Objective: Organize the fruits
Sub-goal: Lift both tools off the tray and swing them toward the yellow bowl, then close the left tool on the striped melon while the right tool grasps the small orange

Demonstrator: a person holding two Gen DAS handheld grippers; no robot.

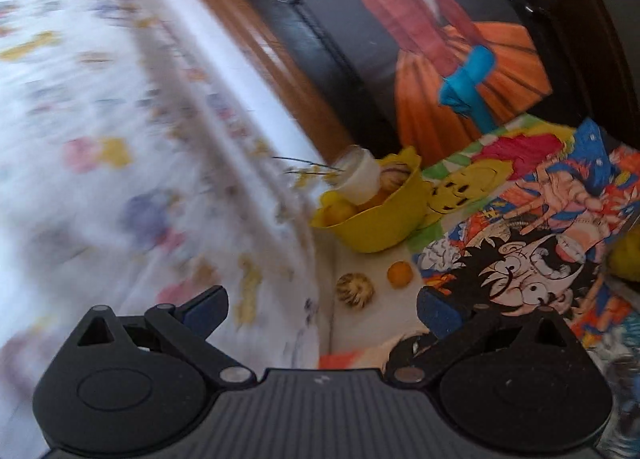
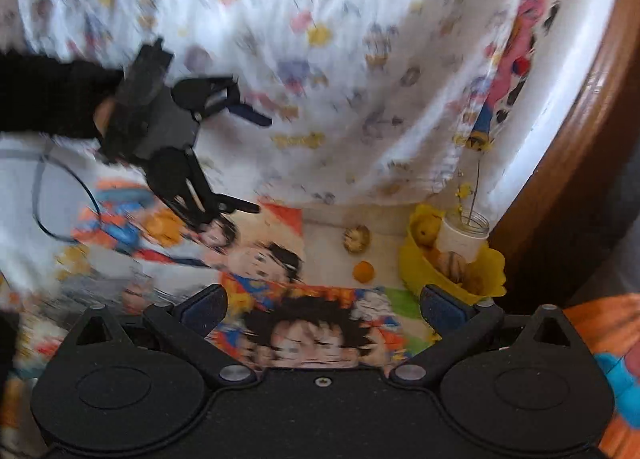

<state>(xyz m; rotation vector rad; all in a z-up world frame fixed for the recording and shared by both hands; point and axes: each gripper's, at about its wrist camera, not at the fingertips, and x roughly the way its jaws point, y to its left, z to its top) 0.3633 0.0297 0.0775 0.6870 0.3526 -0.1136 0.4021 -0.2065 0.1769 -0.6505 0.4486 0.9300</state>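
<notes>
From your left wrist camera, the yellow bowl (image 1: 376,215) sits ahead at the foot of the patterned white cloth (image 1: 120,119), already holding a few yellow and orange fruits plus a striped one, with a white jar (image 1: 362,177) tilted against its rim (thin twigs with yellow blossoms stick out of it). Two fruits lie loose on the pale surface in front of the bowl: a striped round fruit (image 1: 355,290) and a small orange fruit (image 1: 400,274), close together but not touching. A bright cartoon-print mat (image 1: 540,243) spreads to the right, and a dark poster (image 1: 440,39) rises behind it. Your left gripper (image 1: 322,309) hangs above the loose fruits with its fingers spread wide and nothing between them.

From your right wrist camera, the same bowl (image 2: 452,271) stands at the right beside a brown wooden edge (image 2: 580,139), the jar (image 2: 464,237) leaning in it. The striped fruit (image 2: 357,239) and the orange one (image 2: 363,271) lie just left of the bowl. The cloth (image 2: 320,39) fills the upper view, badly blurred. Your left gripper (image 2: 256,163) shows at the left, held in a dark-sleeved hand (image 2: 104,119), fingers far apart. Your right gripper (image 2: 324,309) is also wide and empty, over the mat (image 2: 260,259).
</notes>
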